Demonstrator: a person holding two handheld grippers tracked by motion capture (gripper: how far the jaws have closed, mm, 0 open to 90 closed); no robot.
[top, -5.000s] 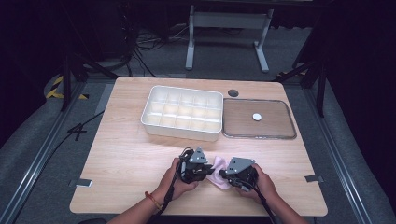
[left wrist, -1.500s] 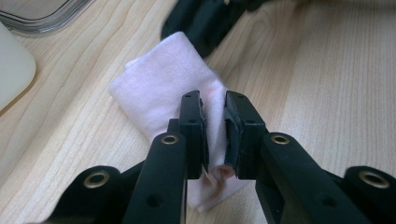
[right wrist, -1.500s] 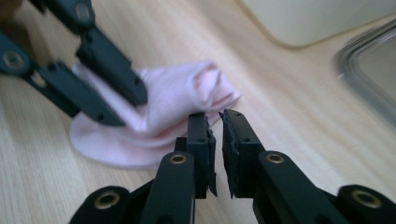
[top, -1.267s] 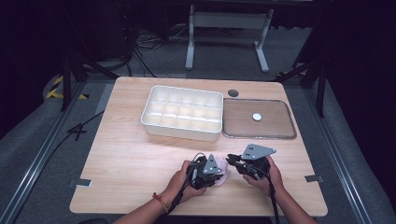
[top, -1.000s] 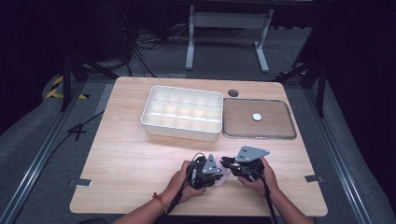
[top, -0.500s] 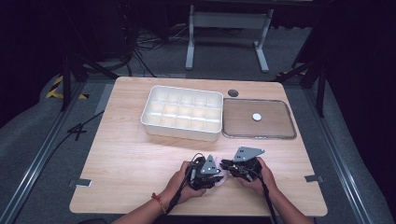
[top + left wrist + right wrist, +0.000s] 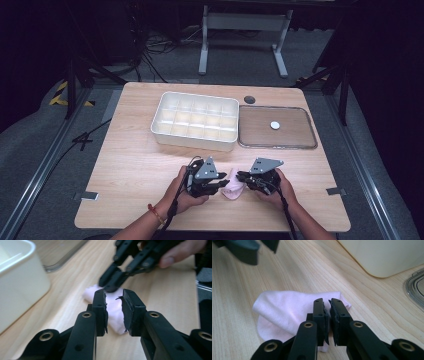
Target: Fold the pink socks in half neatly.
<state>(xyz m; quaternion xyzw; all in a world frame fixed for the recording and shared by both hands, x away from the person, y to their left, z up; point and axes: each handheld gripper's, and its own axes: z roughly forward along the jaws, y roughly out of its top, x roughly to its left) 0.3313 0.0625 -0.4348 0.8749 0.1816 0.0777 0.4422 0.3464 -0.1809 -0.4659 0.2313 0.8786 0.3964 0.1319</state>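
Folding the pink cloth [image 7: 233, 189] at the near edge of the table [image 7: 130, 165].

The cloth lies half folded between the two grippers, well short of the white bin [image 7: 196, 120]. The left gripper [image 7: 113, 311] hangs over one end with its jaws parted, cloth showing in the gap but not pinched. The right gripper [image 7: 328, 315] sits at the other end with its jaws almost closed; whether they pinch a cloth edge I cannot tell. This looks like mid-fold: next, each gripper probably needs a firm hold on an edge before drawing one layer over the other. The bin's compartments look empty. The clear lid [image 7: 277, 127] beside it lies flat with a small white disc [image 7: 274, 125] at its middle.
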